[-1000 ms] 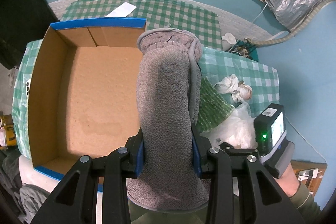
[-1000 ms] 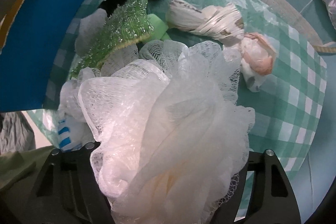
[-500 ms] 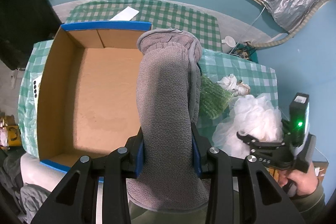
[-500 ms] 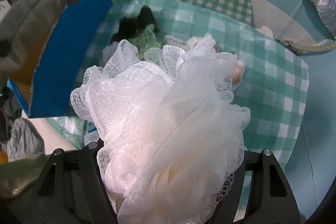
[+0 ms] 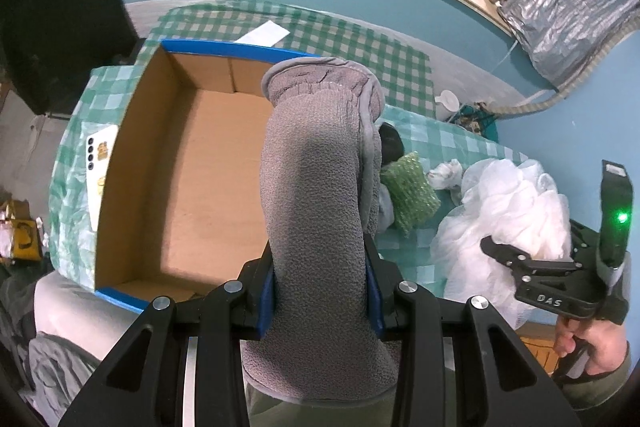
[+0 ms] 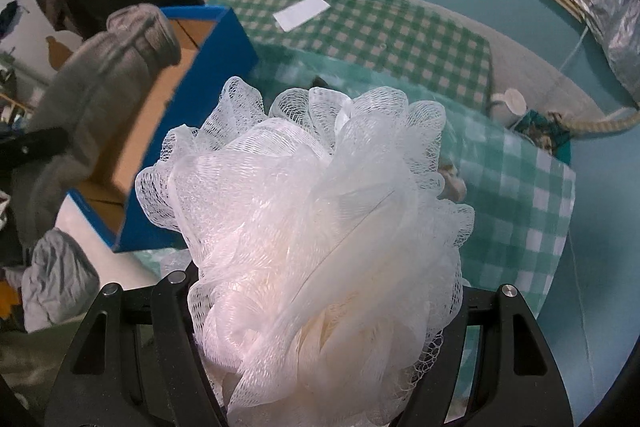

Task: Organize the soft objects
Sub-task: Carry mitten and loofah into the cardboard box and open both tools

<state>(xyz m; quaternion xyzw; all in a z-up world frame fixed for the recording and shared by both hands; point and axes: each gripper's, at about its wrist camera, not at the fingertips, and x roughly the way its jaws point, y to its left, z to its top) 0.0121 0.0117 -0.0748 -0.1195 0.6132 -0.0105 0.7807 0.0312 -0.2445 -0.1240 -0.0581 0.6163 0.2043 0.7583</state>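
My left gripper (image 5: 320, 283) is shut on a grey fleece sock (image 5: 316, 187), which hangs over the right side of an open cardboard box (image 5: 168, 163) with blue-taped edges. The box floor is bare. My right gripper (image 6: 324, 307) is shut on a white mesh bath pouf (image 6: 312, 211), held well above the checked cloth; the pouf (image 5: 508, 203) also shows at the right of the left wrist view, with a hand (image 5: 592, 343) on the handle. The sock (image 6: 100, 83) and box (image 6: 208, 75) appear at the left of the right wrist view.
A green sponge (image 5: 412, 187), a black item (image 5: 390, 143) and crumpled white pieces (image 5: 446, 173) lie on the green checked tablecloth (image 5: 448, 143) right of the box. A white card (image 5: 264, 33) lies behind the box, a phone (image 5: 98, 163) beside its left wall.
My right gripper has lifted the pouf up off the pile on the cloth. My left gripper with the sock has risen a little, so the box looks smaller.
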